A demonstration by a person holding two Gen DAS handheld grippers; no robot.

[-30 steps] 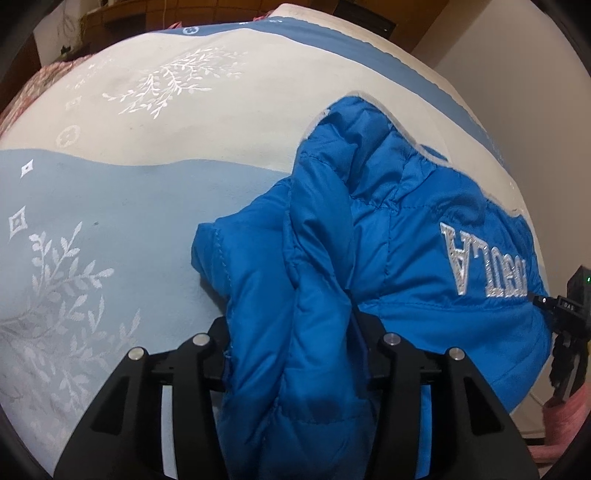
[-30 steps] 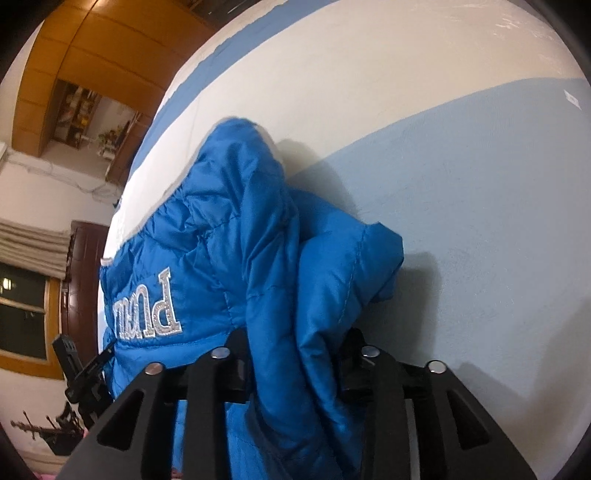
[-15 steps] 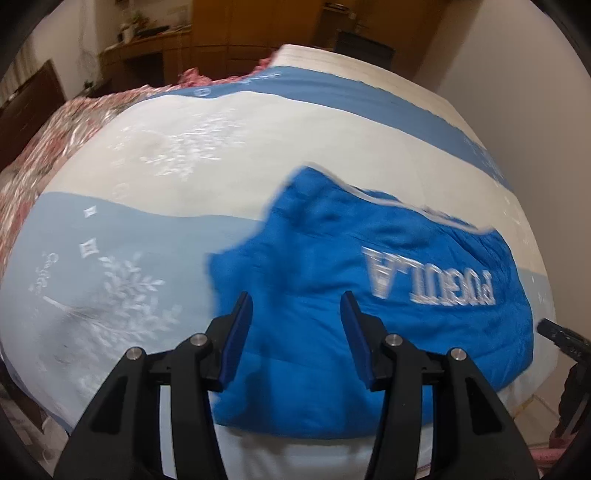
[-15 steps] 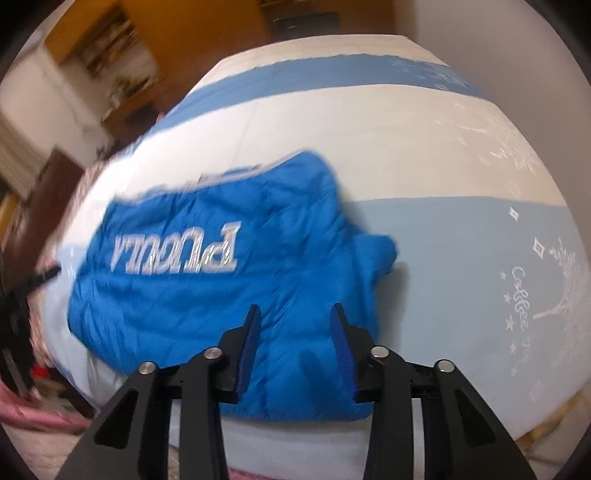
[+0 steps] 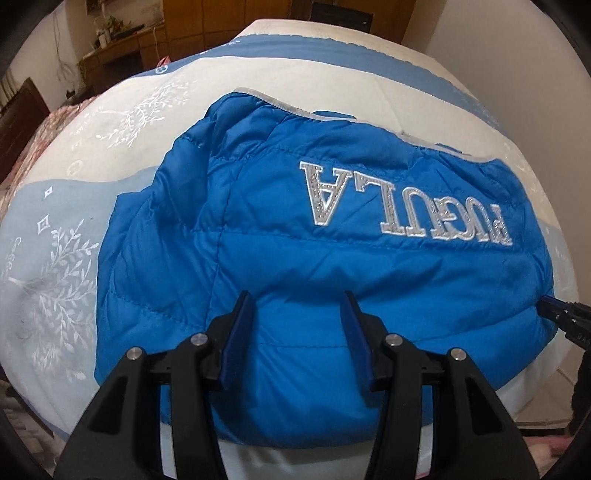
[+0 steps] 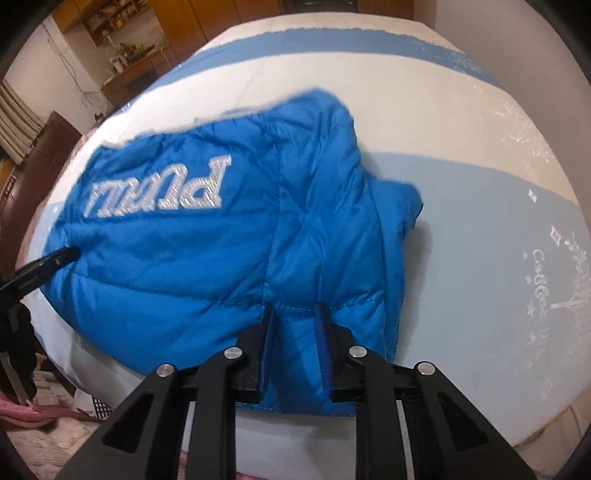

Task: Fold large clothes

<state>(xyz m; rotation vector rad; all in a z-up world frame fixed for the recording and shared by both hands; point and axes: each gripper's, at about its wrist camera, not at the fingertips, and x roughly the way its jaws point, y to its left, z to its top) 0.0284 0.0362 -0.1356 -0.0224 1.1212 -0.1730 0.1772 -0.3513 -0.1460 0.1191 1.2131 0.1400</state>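
Note:
A bright blue quilted puffer jacket [image 5: 332,258] with silver lettering lies folded on the bed, near its front edge. It also fills the middle of the right wrist view [image 6: 229,251]. My left gripper [image 5: 297,306] is open and empty, held just above the jacket's near part. My right gripper [image 6: 293,314] is open, its jaws narrower apart, hovering over the jacket's near hem by a bunched sleeve. Neither holds cloth. The other gripper's black tip [image 5: 561,314] shows at the jacket's right edge, and in the right wrist view [image 6: 48,266] at its left edge.
The bed cover [image 5: 110,110] is cream and light blue with white leaf prints. A wooden cabinet [image 5: 207,18] and desk stand beyond the bed. A white wall [image 5: 517,48] runs along the right. The floor with pink cloth [image 6: 33,417] lies below the front edge.
Both grippers let go of the jacket folds they gripped a second ago, opened and pulled back. The jacket now lies flat on the bed with its lettering up.

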